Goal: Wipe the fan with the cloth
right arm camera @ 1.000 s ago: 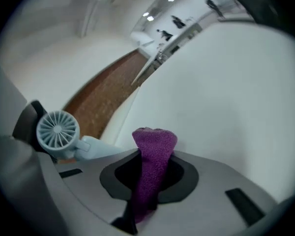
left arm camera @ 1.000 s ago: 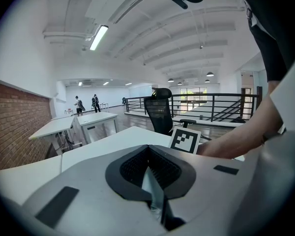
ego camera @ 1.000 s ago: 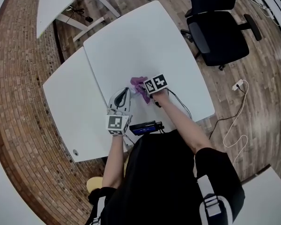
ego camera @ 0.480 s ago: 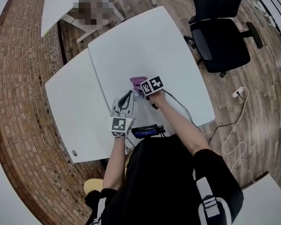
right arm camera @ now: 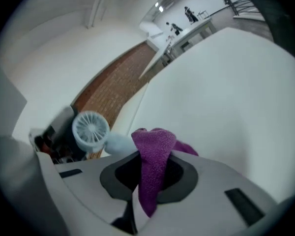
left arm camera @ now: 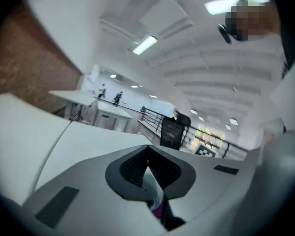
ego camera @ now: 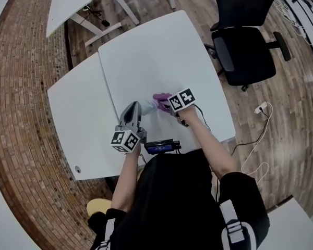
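A: Where is the fan?

B: The fan [right arm camera: 101, 134] is small and pale blue. It is up off the table [ego camera: 161, 51], toward its near edge, between the two grippers. Its round head [right arm camera: 91, 126] is on the left, just beside the left gripper [ego camera: 135, 107]. Its handle [right arm camera: 119, 142] runs right toward the cloth [right arm camera: 155, 156].

A: What has hold of it?

B: The left gripper. Its jaws are drawn together on a thin pale part of the fan that sits between the pads, with a bit of purple showing below it.

A: And the right gripper?

B: The right gripper [ego camera: 166, 104] has its jaws clamped on the purple cloth. A fold bulges out past the pads, and a tail hangs down between them on the near side. The fold lies right against the end of the handle. Whether it presses on it cannot be told.

A: What else is there?

B: A dark device [ego camera: 159, 146] with a blue screen sits at the table's near edge, between the person's arms. A second table [ego camera: 75, 124], also white, butts against the left side. A black chair [ego camera: 245, 46] stands far right on the wood floor [ego camera: 281, 113].
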Tool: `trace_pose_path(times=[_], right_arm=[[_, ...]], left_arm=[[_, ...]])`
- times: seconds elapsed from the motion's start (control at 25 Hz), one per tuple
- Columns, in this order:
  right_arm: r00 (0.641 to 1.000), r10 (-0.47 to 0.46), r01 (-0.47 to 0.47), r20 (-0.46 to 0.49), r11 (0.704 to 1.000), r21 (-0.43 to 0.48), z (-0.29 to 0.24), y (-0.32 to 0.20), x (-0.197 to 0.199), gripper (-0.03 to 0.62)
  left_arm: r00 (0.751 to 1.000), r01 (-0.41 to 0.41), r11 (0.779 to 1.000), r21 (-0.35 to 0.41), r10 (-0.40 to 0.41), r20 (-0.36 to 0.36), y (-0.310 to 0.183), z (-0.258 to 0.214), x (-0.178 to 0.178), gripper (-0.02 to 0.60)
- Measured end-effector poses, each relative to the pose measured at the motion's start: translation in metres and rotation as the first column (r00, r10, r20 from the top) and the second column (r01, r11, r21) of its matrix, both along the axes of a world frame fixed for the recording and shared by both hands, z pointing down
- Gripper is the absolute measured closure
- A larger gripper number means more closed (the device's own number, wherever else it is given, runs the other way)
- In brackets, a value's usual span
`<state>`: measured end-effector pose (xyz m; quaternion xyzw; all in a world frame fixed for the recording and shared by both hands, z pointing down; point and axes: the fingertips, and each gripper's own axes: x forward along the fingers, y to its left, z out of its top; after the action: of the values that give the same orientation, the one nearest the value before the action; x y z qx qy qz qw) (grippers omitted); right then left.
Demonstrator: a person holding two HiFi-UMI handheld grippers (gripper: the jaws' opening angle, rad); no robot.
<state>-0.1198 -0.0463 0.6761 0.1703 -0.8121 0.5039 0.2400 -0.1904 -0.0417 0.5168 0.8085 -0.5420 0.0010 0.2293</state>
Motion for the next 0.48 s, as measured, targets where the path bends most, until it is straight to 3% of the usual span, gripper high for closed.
trace_pose_path(times=[0.04, 0.12, 0.2, 0.24, 0.32, 0.36, 0.48], right_arm=[[0.998, 0.043, -0.045, 0.055, 0.998, 0.034, -0.021, -0.015, -0.001, 0.554], [0.979, 0.088, -0.106, 0.183, 0.991, 0.087, -0.068, -0.04, -0.009, 0.554], [0.966, 0.056, -0.088, 0.252, 0.989, 0.119, -0.101, -0.045, -0.022, 0.554], [0.97, 0.018, -0.052, 0.244, 0.99, 0.133, -0.108, -0.04, -0.029, 0.554], [0.981, -0.037, 0.009, 0.193, 0.989, 0.145, -0.109, -0.025, -0.038, 0.554], [0.983, -0.037, 0.012, 0.177, 0.99, 0.141, -0.107, -0.019, -0.039, 0.554], [0.982, 0.022, -0.042, 0.187, 0.994, 0.1, -0.104, -0.007, -0.035, 0.554]], left_arm=[[0.988, 0.077, 0.996, -0.034, -0.081, -0.132, 0.003, 0.002, -0.015, 0.581], [0.911, 0.161, 0.981, -0.112, -0.192, -0.365, 0.007, 0.009, -0.034, 0.581], [0.842, 0.166, 0.975, -0.151, -0.219, -0.493, 0.006, 0.013, -0.036, 0.581], [0.826, 0.158, 0.975, -0.153, -0.216, -0.521, 0.003, 0.013, -0.034, 0.581], [0.815, 0.146, 0.977, -0.154, -0.207, -0.541, -0.004, 0.01, -0.028, 0.581], [0.826, 0.138, 0.978, -0.154, -0.2, -0.528, -0.009, 0.009, -0.027, 0.581], [0.894, 0.046, 0.983, -0.176, -0.119, -0.432, -0.022, 0.009, -0.026, 0.581]])
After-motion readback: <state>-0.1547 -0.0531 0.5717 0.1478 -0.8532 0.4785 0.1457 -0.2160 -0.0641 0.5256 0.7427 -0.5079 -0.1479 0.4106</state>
